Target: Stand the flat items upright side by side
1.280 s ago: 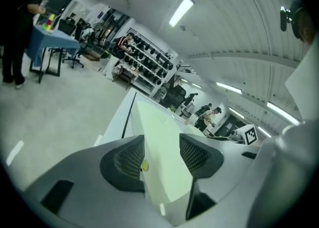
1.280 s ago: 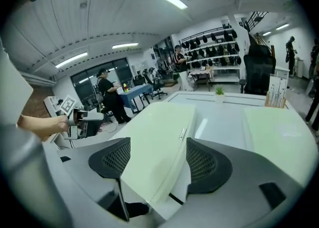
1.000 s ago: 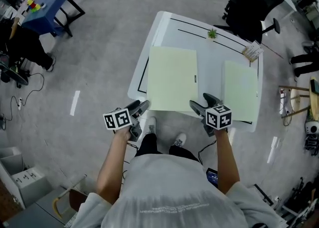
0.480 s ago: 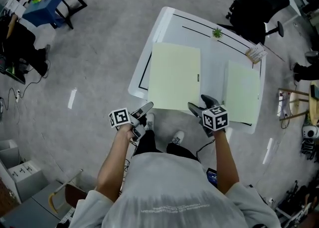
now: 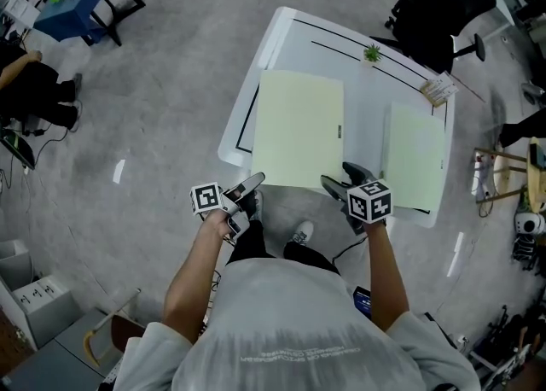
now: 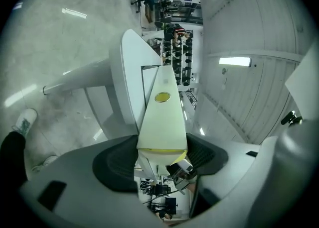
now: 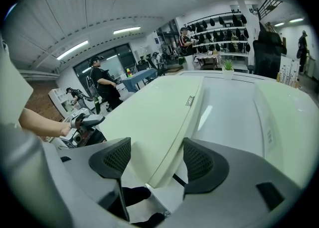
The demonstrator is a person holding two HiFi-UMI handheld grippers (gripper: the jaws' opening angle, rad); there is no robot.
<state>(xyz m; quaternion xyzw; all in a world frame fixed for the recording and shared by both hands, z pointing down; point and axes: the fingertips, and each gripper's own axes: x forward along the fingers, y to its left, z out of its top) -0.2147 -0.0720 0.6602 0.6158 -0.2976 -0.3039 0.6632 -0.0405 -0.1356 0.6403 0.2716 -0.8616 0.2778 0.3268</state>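
Two pale green folders, both lying flat on the white table [image 5: 367, 116], neither stood up yet. Left folder [image 5: 299, 129] is the larger one, with its near edge at the table's front edge. Right folder [image 5: 415, 159] is well apart from it, on the right side of the table. A bare strip of table shows between them.

The left gripper [image 6: 162, 160] is rolled on its side at the left folder's near-left corner. It straddles the folder's thickness, and its view looks down the side face, which has a yellow oval sticker [image 6: 162, 97]. The jaws are closing, and the pads [image 6: 117, 165] look flush against both faces with no gap visible. I read that as a grasp on the left folder.

The right gripper [image 7: 152, 165] is at the same folder's near-right corner. Its jaws are spread, and the corner pokes in between them. The folder's top face runs under the left pad [image 7: 112, 158], and nothing is squeezed, so this gripper is released. A small label [image 5: 338, 132] sits on that folder's right edge.

A small green plant [image 5: 372, 54] stands at the table's far side, clear of both folders. The person stands at the front edge with both arms forward, one gripper at each near corner of the left folder.
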